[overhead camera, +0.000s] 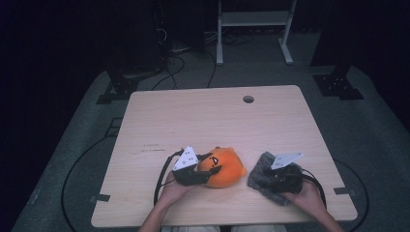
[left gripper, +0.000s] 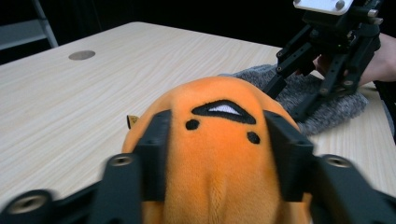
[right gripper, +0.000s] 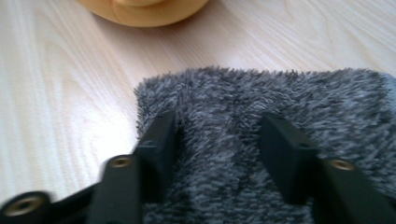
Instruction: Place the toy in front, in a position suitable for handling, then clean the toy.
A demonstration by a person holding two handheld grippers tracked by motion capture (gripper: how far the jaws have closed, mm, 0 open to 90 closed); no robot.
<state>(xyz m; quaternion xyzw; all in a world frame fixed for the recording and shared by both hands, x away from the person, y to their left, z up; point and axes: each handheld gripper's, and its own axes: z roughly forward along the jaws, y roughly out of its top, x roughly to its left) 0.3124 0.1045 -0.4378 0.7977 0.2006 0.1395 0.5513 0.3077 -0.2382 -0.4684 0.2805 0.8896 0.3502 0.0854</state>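
orange plush toy point(overhead camera: 225, 166) sat near the surface's point(overhead camera: 212, 116) front edge, our left gripper's point(left gripper: 212, 154) fingers pinching its sides to steady it; our right gripper's point(right gripper: 217, 140) fingers straddled the grey fuzzy cloth point(right gripper: 280, 102), not yet pressing.

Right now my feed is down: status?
Left tongs clamp orange plush toy. Right tongs astride grey fuzzy cloth. Nothing in the way.

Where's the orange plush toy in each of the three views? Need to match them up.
High view: the orange plush toy lies at the table's near edge, left of centre, beside the left gripper.
Left gripper view: bottom centre, between the two black jaws.
Right gripper view: a sliver at the top edge.
Shared landmark: the grey fuzzy cloth.
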